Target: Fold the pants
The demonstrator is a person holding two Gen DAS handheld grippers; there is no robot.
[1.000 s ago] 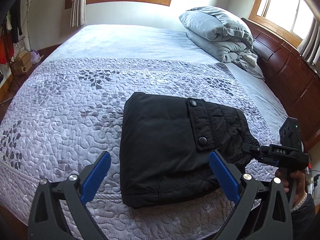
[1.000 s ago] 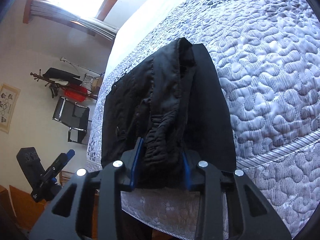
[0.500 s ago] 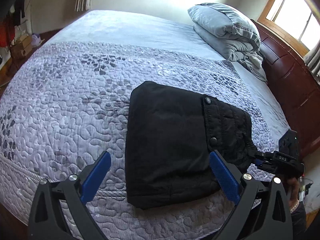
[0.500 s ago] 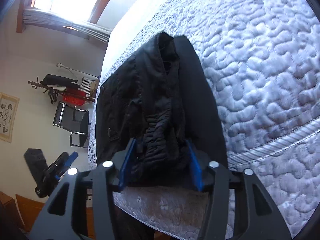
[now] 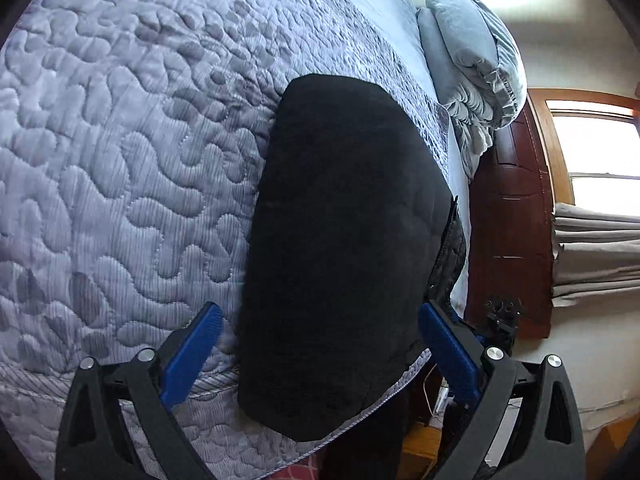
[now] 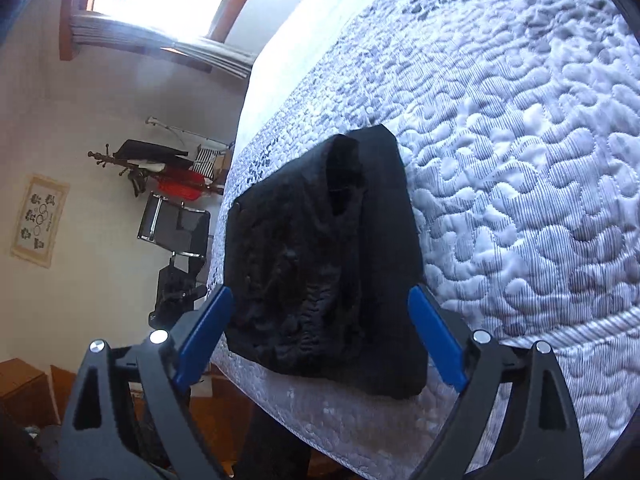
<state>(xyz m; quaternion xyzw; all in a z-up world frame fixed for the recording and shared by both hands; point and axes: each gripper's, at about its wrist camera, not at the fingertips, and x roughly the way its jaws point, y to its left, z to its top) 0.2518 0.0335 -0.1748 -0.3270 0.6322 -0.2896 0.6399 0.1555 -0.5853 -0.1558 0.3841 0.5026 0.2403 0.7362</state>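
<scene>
The black pants (image 5: 340, 240) lie folded into a compact rectangle on the quilted bed near its front edge; they also show in the right wrist view (image 6: 324, 264), with the waistband end facing me. My left gripper (image 5: 320, 344) is open and empty, its blue pads either side of the bundle's near end, just above it. My right gripper (image 6: 320, 328) is open and empty, its blue pads standing apart on either side of the bundle's near end.
The grey quilted bedspread (image 5: 120, 160) covers the bed. A folded grey duvet (image 5: 472, 72) lies at the headboard (image 5: 508, 208). A chair (image 6: 176, 228) and a coat rack (image 6: 156, 164) stand by the far wall. The bed edge (image 6: 320, 408) is just below the bundle.
My right gripper has opened and let go of the pants' waistband end, then drawn back. My left gripper has tilted and moved in low over the bundle.
</scene>
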